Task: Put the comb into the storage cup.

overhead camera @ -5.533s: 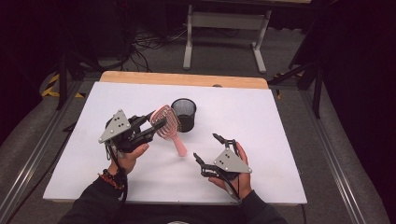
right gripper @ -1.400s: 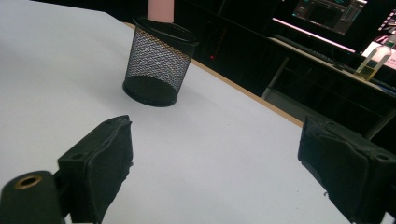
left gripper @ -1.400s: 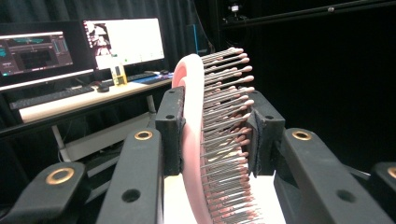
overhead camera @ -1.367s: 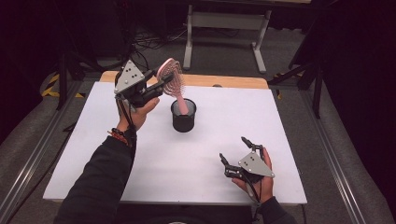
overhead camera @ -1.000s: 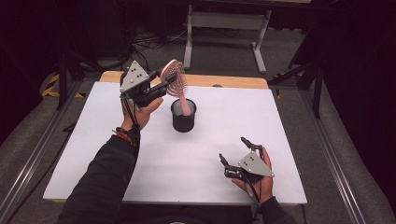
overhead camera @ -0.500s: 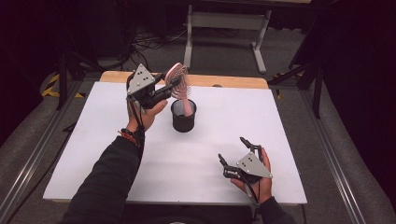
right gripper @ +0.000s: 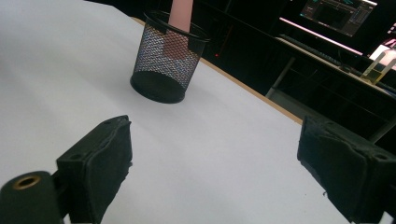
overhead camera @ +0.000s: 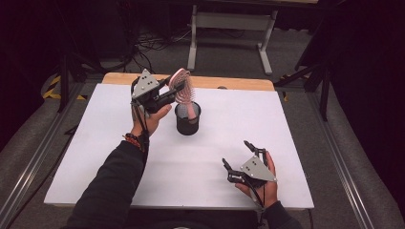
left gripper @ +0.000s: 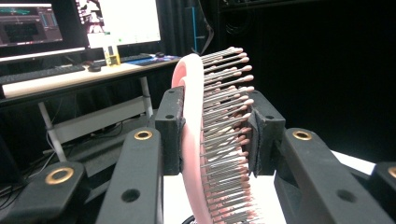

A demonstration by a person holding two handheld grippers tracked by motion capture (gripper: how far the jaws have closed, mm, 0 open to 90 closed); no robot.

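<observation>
A pink hairbrush (overhead camera: pixel 183 87) stands nearly upright with its handle down inside a black mesh cup (overhead camera: pixel 187 119) near the table's far middle. My left gripper (overhead camera: pixel 175 89) is shut on the brush's head, one pad on the pink back, the other on the bristles (left gripper: pixel 224 135). In the left gripper view the pink hairbrush (left gripper: pixel 192 140) runs up between the jaws. My right gripper (overhead camera: pixel 238 155) rests open near the table's front right, nothing between its pads. From there the mesh cup (right gripper: pixel 167 58) shows with the pink handle (right gripper: pixel 179 28) inside it.
The white table top (overhead camera: pixel 95 143) has a wooden strip (overhead camera: pixel 229 82) along its far edge. Behind it stand a desk frame (overhead camera: pixel 229 33) and cables on the floor. Monitors and a desk (left gripper: pixel 70 56) lie beyond in the dark room.
My left gripper has carried the brush rightward and lower, bringing its handle down into the mesh cup. The right gripper has stayed put.
</observation>
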